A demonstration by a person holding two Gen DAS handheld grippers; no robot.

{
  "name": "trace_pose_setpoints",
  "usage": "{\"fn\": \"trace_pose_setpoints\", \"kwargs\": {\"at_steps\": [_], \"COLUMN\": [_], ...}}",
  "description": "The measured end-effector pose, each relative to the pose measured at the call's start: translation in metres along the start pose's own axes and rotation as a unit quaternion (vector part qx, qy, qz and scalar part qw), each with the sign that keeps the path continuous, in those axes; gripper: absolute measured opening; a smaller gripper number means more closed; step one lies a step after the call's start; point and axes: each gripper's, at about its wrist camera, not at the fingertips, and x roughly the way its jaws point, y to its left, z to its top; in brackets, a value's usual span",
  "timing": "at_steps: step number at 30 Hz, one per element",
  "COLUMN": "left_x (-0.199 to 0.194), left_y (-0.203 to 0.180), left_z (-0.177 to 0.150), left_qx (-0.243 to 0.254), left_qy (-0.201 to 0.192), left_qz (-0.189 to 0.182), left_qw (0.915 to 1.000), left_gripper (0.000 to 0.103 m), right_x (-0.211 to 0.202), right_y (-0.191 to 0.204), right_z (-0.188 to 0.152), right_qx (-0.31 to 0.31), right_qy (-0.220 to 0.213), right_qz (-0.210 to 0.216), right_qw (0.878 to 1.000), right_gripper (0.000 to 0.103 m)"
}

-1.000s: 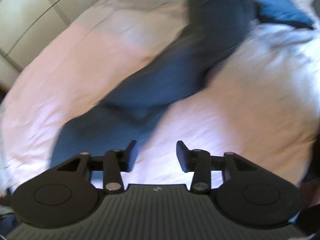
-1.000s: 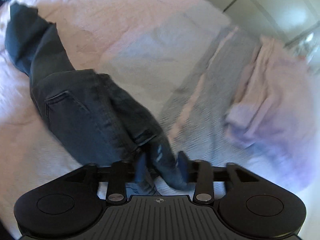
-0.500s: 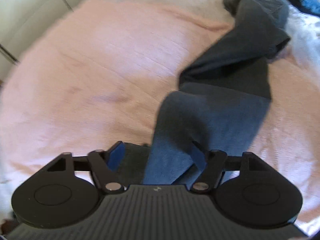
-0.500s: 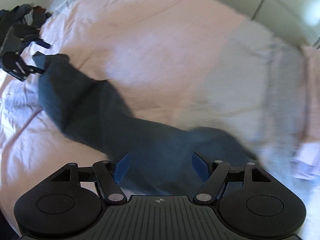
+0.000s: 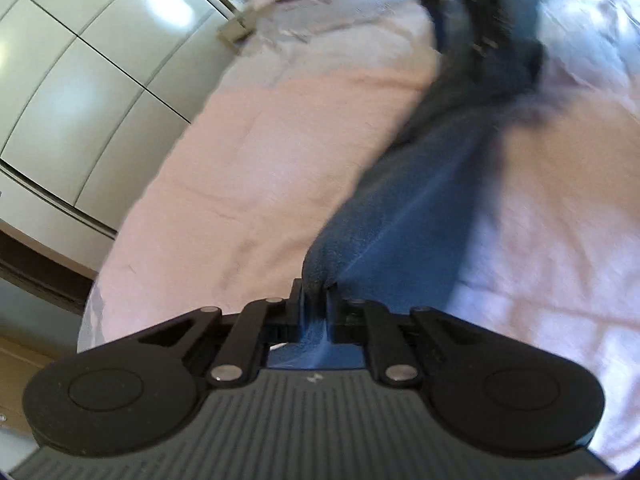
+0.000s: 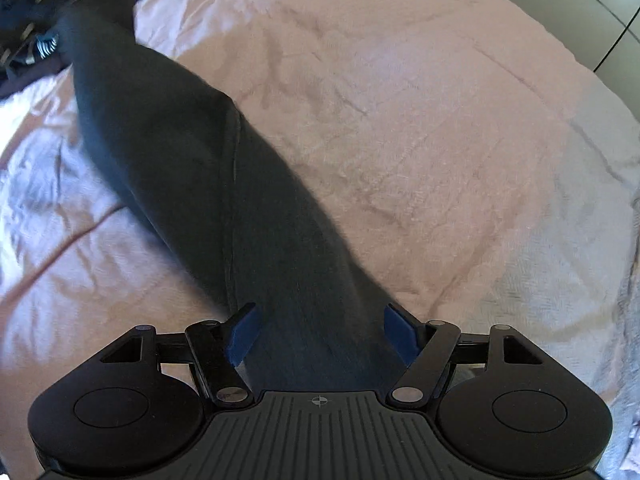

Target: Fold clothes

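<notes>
On the pink bed [image 6: 420, 120], the dark trousers [image 6: 192, 168] stretch lengthwise between 2 grippers: left gripper [image 5: 315, 296] jaws closing, pinching one end; right gripper [image 6: 320, 334] jaws spread wide, straddling the opposite end, not gripping.

The left gripper [image 5: 315, 294] sits at the bottom of the view, its jaws closing on a bunched fold of dark blue jeans [image 5: 404, 208]. The jeans stretch away, blurred, across a pink bedspread [image 5: 256, 152] toward another black gripper [image 5: 468, 20] at the top edge. Pale cupboard doors [image 5: 88, 80] fill the left side.
</notes>
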Motion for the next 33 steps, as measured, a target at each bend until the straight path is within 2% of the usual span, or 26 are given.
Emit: {"fn": "trace_pose_setpoints", "kwargs": {"at_steps": [3, 8, 10, 11, 12, 16, 19, 21, 22, 23, 24, 25, 26, 28, 29, 31, 33], "left_x": [-0.007, -0.015, -0.023, -0.026, -0.027, -0.006, 0.038, 0.074, 0.093, 0.110, 0.126, 0.141, 0.149, 0.156, 0.149, 0.124, 0.089], "left_y": [-0.055, -0.108, -0.096, -0.086, -0.076, -0.028, -0.001, 0.010, 0.014, 0.015, 0.016, 0.017, 0.018, 0.020, 0.021, 0.027, 0.035], "left_z": [-0.022, -0.058, -0.060, -0.061, -0.062, -0.054, -0.044, -0.036, -0.032, -0.030, -0.028, -0.026, -0.025, -0.020, -0.018, -0.013, -0.007], "left_qx": [-0.005, -0.051, -0.092, -0.112, -0.130, -0.161, -0.153, -0.128, -0.112, -0.099, -0.086, -0.075, -0.070, -0.054, -0.042, -0.028, -0.023], "left_qy": [0.059, 0.139, 0.131, 0.124, 0.117, 0.085, 0.073, 0.077, 0.076, 0.078, 0.088, 0.096, 0.104, 0.104, 0.091, 0.059, 0.033], "left_qz": [-0.058, -0.128, -0.123, -0.118, -0.111, -0.072, -0.062, -0.070, -0.079, -0.089, -0.098, -0.106, -0.114, -0.119, -0.104, -0.051, 0.001], "left_qw": [0.9966, 0.9805, 0.9793, 0.9789, 0.9783, 0.9805, 0.9836, 0.9863, 0.9876, 0.9880, 0.9876, 0.9868, 0.9855, 0.9860, 0.9895, 0.9966, 0.9992], "left_gripper": [0.008, 0.012, 0.016, 0.026, 0.030, 0.053, 0.061, 0.061, 0.061, 0.060, 0.055, 0.037, 0.024, 0.010, 0.006, 0.005, 0.004], "right_x": [0.000, 0.016, 0.016, 0.015, 0.014, 0.020, 0.021, 0.021, 0.021, 0.021, 0.019, 0.016, 0.011, -0.001, -0.007, -0.023, -0.039], "right_y": [-0.002, 0.012, 0.017, 0.017, 0.016, 0.015, 0.014, 0.014, 0.012, 0.011, 0.011, 0.010, 0.012, 0.016, 0.019, 0.022, 0.028], "right_z": [-0.004, -0.017, -0.018, -0.017, -0.016, -0.012, -0.011, -0.013, -0.015, -0.016, -0.019, -0.023, -0.026, -0.032, -0.035, -0.040, -0.044], "right_qx": [0.001, -0.015, -0.030, -0.028, -0.025, -0.015, 0.000, 0.008, 0.012, 0.017, 0.025, 0.034, 0.036, 0.037, 0.037, 0.047, 0.046], "right_qy": [0.004, 0.026, 0.025, 0.023, 0.022, 0.030, 0.029, 0.019, 0.015, 0.012, 0.006, 0.000, -0.008, -0.024, -0.032, -0.043, -0.049], "right_qz": [0.016, 0.027, 0.018, 0.021, 0.023, 0.015, 0.011, 0.002, -0.004, -0.009, -0.011, -0.013, -0.017, -0.025, -0.030, -0.032, -0.027], "right_qw": [1.000, 0.999, 0.999, 0.999, 0.999, 0.999, 1.000, 1.000, 1.000, 1.000, 1.000, 0.999, 0.999, 0.999, 0.998, 0.997, 0.997], "right_gripper": [0.072, 0.072, 0.072, 0.072, 0.072, 0.072, 0.071, 0.051, 0.035, 0.023, 0.017, 0.009, 0.005, 0.001, 0.000, 0.000, 0.000]}}
